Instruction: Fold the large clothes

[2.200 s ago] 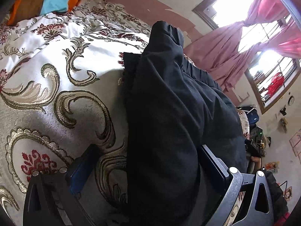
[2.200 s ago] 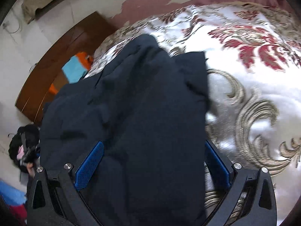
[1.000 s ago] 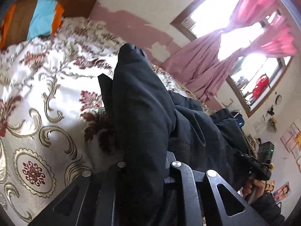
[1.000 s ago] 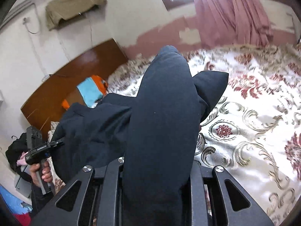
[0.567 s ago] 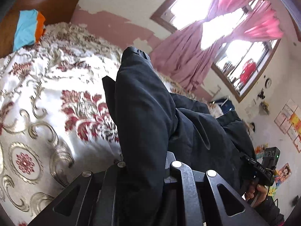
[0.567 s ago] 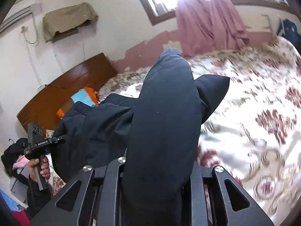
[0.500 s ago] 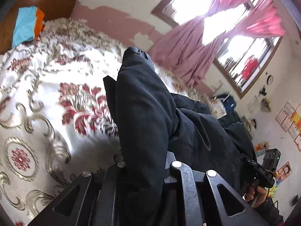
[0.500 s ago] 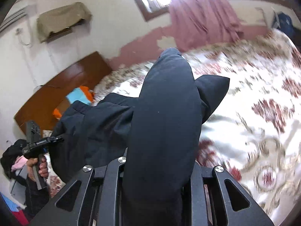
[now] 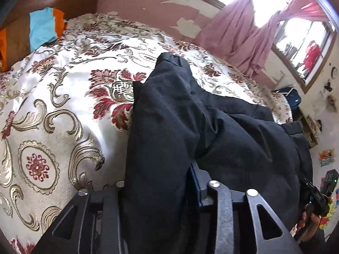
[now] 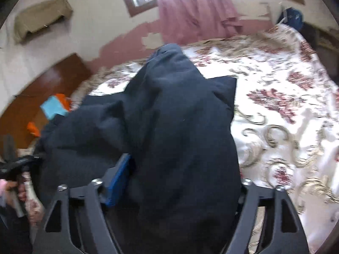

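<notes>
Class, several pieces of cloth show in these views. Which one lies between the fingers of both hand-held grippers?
The dark navy garment on the floral bedspread. The pink curtain hangs by the window, and the blue-and-orange cloth rests against the headboard.

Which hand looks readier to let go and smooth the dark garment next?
Probably the right gripper: its jaws are opening wider around the dark garment, one blue pad already clear. The left gripper, also opening, remains narrower.

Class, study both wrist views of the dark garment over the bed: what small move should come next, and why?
Probably draw both hand-held grippers back, clear of the cloth. The left hand-held gripper and right hand-held gripper have jaws opening, with the dark garment bunched between them and draped over the patterned bedspread. It looks laid down, so letting go fully seems next.
</notes>
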Available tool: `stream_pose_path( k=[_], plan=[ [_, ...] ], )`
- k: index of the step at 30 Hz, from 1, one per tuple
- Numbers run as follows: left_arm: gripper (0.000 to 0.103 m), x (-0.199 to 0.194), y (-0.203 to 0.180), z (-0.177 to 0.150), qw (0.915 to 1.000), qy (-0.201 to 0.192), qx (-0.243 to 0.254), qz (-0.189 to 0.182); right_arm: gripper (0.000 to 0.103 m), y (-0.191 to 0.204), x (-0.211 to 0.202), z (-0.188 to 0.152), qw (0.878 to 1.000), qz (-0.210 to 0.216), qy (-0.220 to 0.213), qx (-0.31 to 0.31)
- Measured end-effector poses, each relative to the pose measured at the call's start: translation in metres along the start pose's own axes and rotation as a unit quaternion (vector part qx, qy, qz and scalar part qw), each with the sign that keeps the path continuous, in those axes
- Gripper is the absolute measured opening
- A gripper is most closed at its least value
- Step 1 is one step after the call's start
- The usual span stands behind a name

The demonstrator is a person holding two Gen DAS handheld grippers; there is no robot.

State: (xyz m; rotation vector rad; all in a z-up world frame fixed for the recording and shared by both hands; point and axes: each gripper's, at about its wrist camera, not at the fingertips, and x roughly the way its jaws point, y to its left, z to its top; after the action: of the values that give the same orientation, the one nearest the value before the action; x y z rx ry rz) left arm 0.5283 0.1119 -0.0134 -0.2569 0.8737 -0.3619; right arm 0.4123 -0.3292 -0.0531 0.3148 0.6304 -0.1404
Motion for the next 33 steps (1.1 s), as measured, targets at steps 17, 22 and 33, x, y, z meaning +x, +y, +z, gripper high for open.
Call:
stream_pose_path(
  k=[17,22,33],
  plan=[
    [0.096,-0.048,-0.038,-0.011,0.9852,-0.095,0.077,0.12,0.091,0.054,-0.064,-0.017,0.974,-0.163,-0.146,-0.055],
    [0.096,-0.057,-0.048,-0.013,0.9808,-0.113,0.097,0.126,0.093,0.056,-0.081,-0.017,0.973,-0.157,-0.163,-0.049],
    [0.096,-0.076,-0.064,-0.027,0.9733,-0.157,0.115,0.122,0.094,0.072,-0.105,-0.03,0.971,-0.129,-0.195,-0.051]
  ],
)
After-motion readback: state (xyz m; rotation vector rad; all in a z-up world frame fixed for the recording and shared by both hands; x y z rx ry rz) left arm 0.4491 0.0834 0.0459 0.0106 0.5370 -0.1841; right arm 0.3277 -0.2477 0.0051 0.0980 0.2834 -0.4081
